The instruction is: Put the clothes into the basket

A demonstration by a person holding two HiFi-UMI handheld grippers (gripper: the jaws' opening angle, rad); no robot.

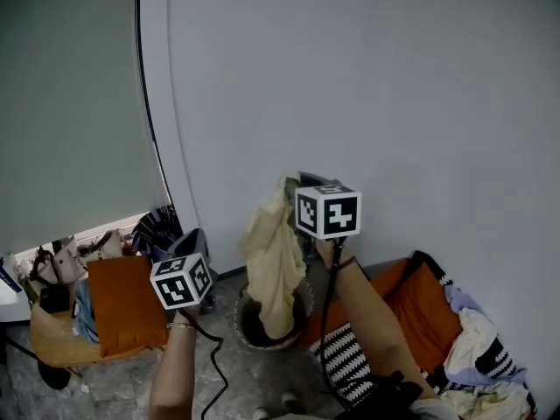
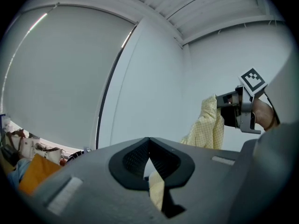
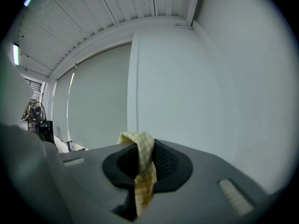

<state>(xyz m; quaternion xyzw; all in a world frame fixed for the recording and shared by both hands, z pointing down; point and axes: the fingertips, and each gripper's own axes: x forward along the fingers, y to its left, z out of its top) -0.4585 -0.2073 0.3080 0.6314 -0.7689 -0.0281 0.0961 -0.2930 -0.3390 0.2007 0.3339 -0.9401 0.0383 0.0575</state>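
Observation:
A pale yellow checked garment (image 1: 274, 265) hangs from my right gripper (image 1: 291, 196), which is shut on its top edge (image 3: 140, 146). Its lower end drops into a dark round basket (image 1: 242, 315) on the floor. My left gripper (image 1: 190, 238) is lower and to the left of the basket. Its jaws are closed, and a strip of the same yellow cloth (image 2: 156, 190) is pinched between them. In the left gripper view the right gripper (image 2: 225, 107) shows at the right with the garment (image 2: 211, 127) draped below it.
An orange cushion (image 1: 122, 304) lies left of the basket, with bags (image 1: 61, 261) behind it. At the right are a black-and-white striped cloth (image 1: 343, 363), an orange seat (image 1: 422, 309) and a pile of clothes (image 1: 479, 357). A plain wall (image 1: 367, 103) rises behind.

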